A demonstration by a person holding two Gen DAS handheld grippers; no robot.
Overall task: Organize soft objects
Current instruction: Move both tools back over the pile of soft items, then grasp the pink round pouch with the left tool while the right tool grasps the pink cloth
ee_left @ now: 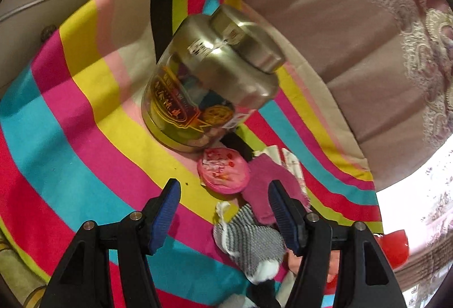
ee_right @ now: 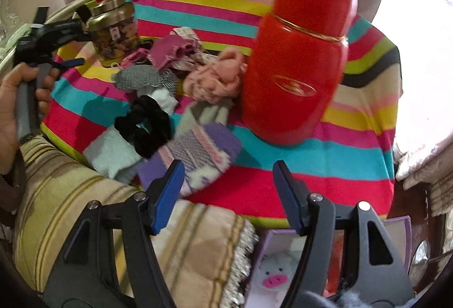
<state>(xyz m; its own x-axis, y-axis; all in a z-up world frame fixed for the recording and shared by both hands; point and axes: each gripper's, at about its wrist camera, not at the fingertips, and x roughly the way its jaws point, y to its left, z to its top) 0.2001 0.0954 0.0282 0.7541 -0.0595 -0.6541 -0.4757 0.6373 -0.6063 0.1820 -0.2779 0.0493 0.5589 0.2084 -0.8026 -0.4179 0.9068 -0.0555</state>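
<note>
A heap of soft things lies on the striped tablecloth [ee_right: 325, 166]: a purple-grey sock [ee_right: 198, 155], a black scrunchie [ee_right: 144, 124], a mint sock [ee_right: 110, 155], a peach cloth [ee_right: 218, 79], a magenta cloth [ee_right: 172, 53] and a grey knit piece [ee_right: 141, 79]. My right gripper [ee_right: 228, 166] hovers open over the cloth's near edge, just right of the purple-grey sock, holding nothing. My left gripper [ee_left: 223, 189] is open and empty above a round pink packet [ee_left: 223, 173], with the magenta cloth [ee_left: 266, 180] and the grey striped sock [ee_left: 249, 240] by its right finger.
A metal-lidded glass jar [ee_left: 209, 81] stands just beyond the pink packet. A tall red flask [ee_right: 297, 59] stands right of the heap. A hand [ee_right: 17, 101] holds the left gripper at far left. Below the table edge are a striped cushion [ee_right: 85, 209] and a purple box [ee_right: 271, 240] with a pig toy [ee_right: 274, 271].
</note>
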